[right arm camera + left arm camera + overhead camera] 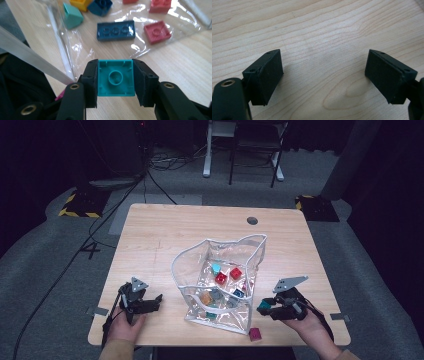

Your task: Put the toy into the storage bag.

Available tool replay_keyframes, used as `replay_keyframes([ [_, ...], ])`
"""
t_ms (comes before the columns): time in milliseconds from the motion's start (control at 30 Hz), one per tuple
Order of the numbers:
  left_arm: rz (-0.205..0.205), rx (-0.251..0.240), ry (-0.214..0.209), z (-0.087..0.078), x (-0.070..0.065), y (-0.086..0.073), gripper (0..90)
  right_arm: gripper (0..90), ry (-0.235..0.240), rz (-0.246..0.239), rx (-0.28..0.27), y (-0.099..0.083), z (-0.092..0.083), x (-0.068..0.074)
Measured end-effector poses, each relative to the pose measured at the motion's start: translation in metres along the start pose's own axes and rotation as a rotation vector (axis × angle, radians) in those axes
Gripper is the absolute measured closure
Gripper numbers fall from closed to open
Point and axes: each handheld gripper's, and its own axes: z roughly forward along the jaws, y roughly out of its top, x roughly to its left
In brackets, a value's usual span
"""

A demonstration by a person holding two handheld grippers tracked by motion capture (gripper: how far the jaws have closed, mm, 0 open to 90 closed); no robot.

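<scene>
High camera looked forward and down over the bench (150,235); both gripper cameras sat close above its woodgrain.

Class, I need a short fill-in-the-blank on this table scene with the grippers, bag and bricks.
1. The right gripper is shut on a ____ brick.
2. The left gripper is ____ over bare table.
3. Most bricks lie inside a clear ____ bag.
4. A magenta brick lies ____ the bag.

Missing words: teal; open; plastic; outside
</scene>
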Motion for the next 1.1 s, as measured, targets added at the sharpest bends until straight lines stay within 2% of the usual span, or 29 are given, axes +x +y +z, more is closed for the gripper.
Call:
replay_keyframes([
  [233,-0.001,0.0,0.0,0.0,0.0,0.0,15.2,58.6,0.013,-0.01,-0.037,0.021,-0.028,-0.001],
  [667,0.0,0.0,0.0,0.0,0.0,0.0,15.2,58.6,0.014,-0.077,-0.091,0.07,-0.076,0.006],
  [800,0.0,0.0,0.0,0.0,0.0,0.0,15.2,58.6,0.019,-0.085,-0.109,0.083,-0.086,0.008],
  [1100,0.0,0.0,0.0,0.0,0.0,0.0,15.2,58.6,0.03,-0.1,-0.138,0.107,-0.098,0.007],
])
